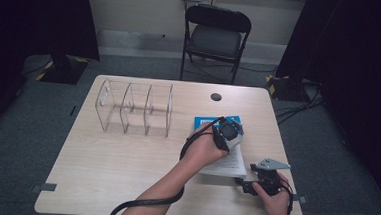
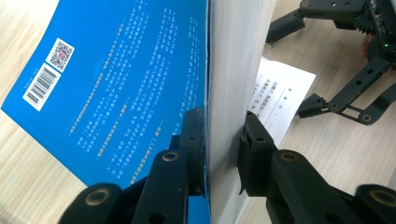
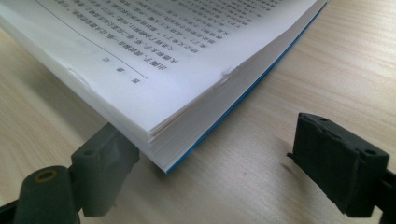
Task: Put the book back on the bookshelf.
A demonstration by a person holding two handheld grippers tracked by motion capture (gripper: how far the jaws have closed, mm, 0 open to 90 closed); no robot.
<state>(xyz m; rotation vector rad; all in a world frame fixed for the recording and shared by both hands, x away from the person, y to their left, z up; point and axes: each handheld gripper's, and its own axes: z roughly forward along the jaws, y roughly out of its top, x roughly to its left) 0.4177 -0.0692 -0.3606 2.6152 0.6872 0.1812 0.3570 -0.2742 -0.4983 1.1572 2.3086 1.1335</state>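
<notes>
Slippage threatens: your left gripper (image 2: 219,154) clamps a block of pages of the blue-covered paperback book (image 2: 112,84). Your right gripper (image 3: 224,172) stands wide open, empty, at the book's corner; closing carelessly creases pages.

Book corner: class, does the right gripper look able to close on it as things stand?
Probably yes. The right gripper stands open, the book corner lies between its jaws on the table, and nothing blocks it.

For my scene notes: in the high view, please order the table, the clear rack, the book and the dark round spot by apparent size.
1. table
2. clear rack
3. book, partly covered by a hand
4. dark round spot
</notes>
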